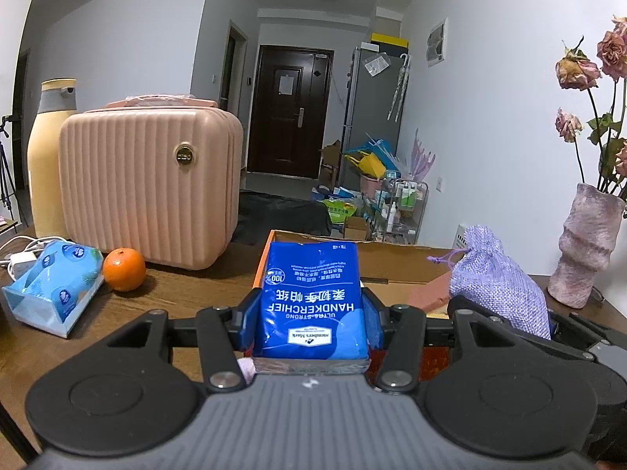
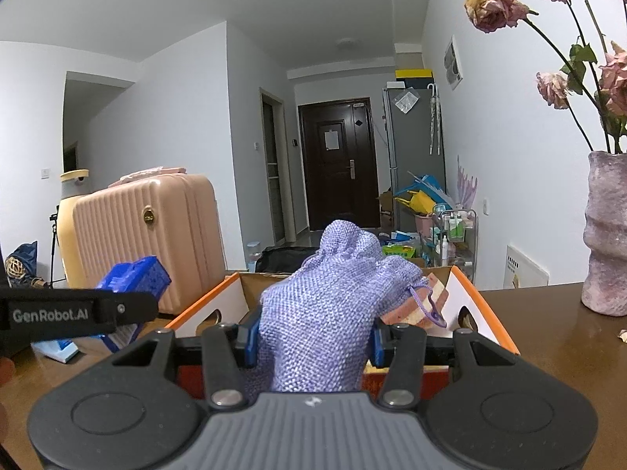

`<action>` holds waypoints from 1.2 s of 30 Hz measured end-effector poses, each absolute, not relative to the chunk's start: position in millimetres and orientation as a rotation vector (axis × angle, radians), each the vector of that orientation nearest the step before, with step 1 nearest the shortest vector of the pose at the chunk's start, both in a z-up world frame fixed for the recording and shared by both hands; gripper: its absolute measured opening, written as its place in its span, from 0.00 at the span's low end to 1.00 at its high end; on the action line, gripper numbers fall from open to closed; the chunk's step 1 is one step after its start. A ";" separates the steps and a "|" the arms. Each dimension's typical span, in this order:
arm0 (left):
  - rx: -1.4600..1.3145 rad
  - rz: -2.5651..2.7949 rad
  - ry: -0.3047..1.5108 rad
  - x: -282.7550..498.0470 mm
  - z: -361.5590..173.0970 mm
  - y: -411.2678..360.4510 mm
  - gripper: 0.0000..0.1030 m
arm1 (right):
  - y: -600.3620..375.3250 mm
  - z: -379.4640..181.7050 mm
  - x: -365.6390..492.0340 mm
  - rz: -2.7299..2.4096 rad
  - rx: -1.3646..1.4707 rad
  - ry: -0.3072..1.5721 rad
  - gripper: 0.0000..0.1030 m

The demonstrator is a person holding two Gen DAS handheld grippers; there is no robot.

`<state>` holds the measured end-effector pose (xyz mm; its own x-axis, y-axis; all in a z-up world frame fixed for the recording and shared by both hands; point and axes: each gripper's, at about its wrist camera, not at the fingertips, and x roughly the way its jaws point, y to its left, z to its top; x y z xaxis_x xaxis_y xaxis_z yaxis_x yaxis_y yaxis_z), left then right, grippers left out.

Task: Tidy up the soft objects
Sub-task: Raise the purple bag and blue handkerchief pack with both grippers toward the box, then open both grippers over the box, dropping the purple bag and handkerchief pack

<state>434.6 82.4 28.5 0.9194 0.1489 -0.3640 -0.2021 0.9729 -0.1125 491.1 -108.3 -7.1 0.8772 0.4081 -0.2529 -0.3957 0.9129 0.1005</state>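
Note:
My left gripper (image 1: pixel 311 315) is shut on a blue handkerchief tissue pack (image 1: pixel 311 301), held just in front of the open cardboard box (image 1: pixel 395 262) with the orange rim. My right gripper (image 2: pixel 311 338) is shut on a lilac woven drawstring pouch (image 2: pixel 325 309), which hangs over the near edge of the same box (image 2: pixel 484 313). A pinkish sponge-like block (image 2: pixel 429 301) lies inside the box behind the pouch. In the left wrist view the pouch (image 1: pixel 497 282) shows at the right. In the right wrist view the left gripper's blue fingers (image 2: pixel 137 274) appear at the left.
A pink ribbed case (image 1: pixel 149 184) and a cream bottle (image 1: pixel 49 156) stand at the back left of the brown table (image 1: pixel 188 286). An orange (image 1: pixel 124 269) and a light-blue tissue pack (image 1: pixel 55 286) lie near them. A vase with dried roses (image 1: pixel 586 243) stands at the right.

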 end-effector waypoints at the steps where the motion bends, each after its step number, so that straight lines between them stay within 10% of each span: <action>1: -0.148 0.181 0.361 437.5 28.5 82.3 0.51 | -107.6 -7.5 493.2 0.418 0.046 0.274 0.47; 36: -0.145 0.202 0.406 539.0 12.7 93.9 0.51 | -68.2 -18.8 586.1 0.385 -0.052 0.353 0.47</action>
